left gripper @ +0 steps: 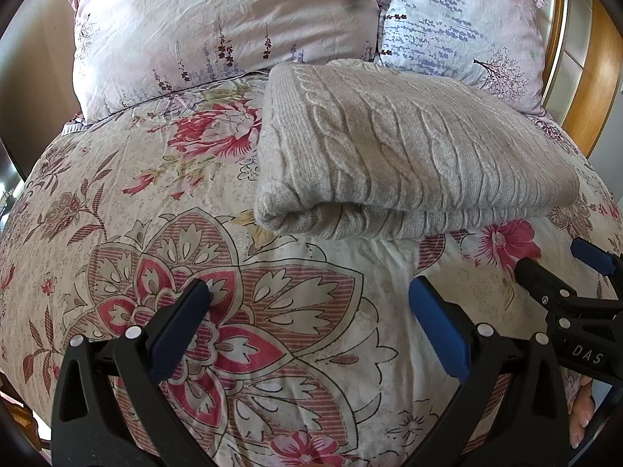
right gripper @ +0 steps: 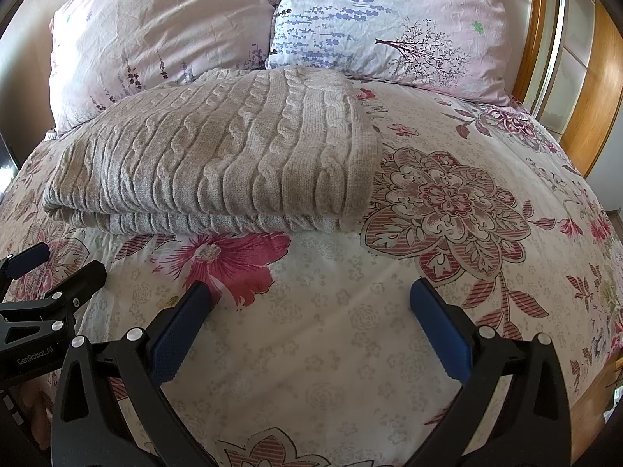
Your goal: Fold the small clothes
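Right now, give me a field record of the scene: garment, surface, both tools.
garment: beige cable-knit sweater, folded into a flat rectangle, several layers showing at its near edge
surface: floral pink-and-cream duvet on a bed
behind garment: two pale pink floral pillows; sweater's far edge reaches them
left tool: open, holding nothing, over the duvet short of the sweater
right tool: open, holding nothing, over the duvet short of the sweater
contact: neither tool touches the sweater
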